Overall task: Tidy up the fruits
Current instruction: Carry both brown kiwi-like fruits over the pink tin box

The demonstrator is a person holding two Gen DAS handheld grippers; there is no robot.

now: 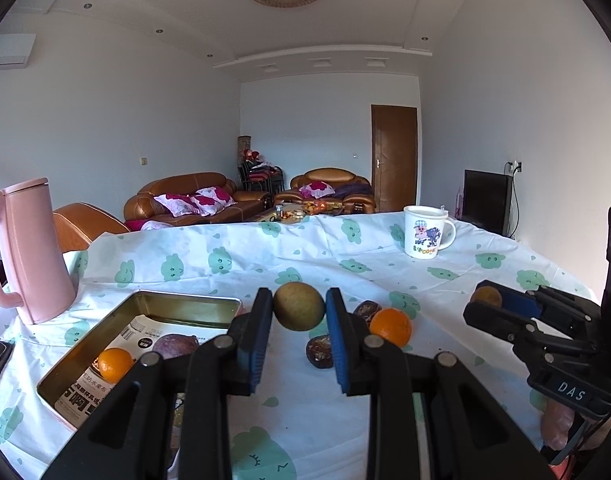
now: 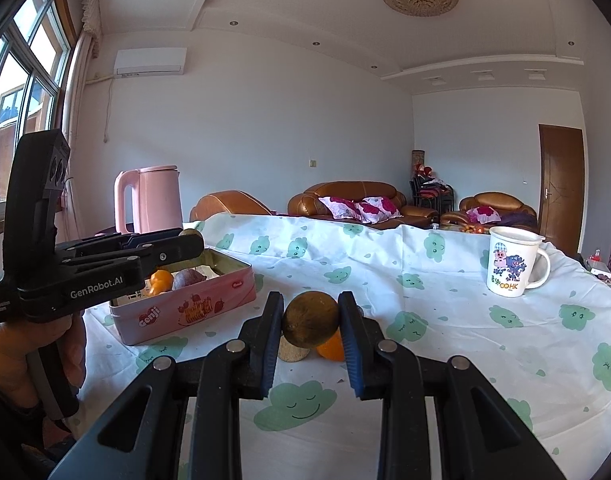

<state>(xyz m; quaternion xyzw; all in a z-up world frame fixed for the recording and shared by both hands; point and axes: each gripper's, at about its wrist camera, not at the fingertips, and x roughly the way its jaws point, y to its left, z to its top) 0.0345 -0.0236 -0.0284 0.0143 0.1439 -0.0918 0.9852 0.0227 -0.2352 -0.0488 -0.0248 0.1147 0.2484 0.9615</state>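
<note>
Nearest the lens, the left gripper [image 1: 299, 312] is clamped on a round greenish-brown fruit [image 1: 299, 306], its blue pads pressing the widest part from both sides, lifted above the cloth-covered table [image 1: 445, 292]. The right gripper [image 2: 310, 322] likewise pinches a brown round fruit [image 2: 310, 319] across its middle.

Both look firm and fairly light; the curved skins could roll out of flat pads, so a hold across the widest girth seems safest, with modest pressure to avoid bruising.

Just beyond the left gripper lie two dark fruits [image 1: 320, 353] and an orange [image 1: 390, 327], loose on the cloth. Toward the table's left edge sits the tin [image 1: 193, 300], holding another orange [image 1: 114, 365] and a purple fruit [image 1: 175, 346].

Farther back stand a pink kettle [image 1: 29, 252] at the left edge and a cartoon mug [image 1: 423, 232] near the far right corner.
</note>
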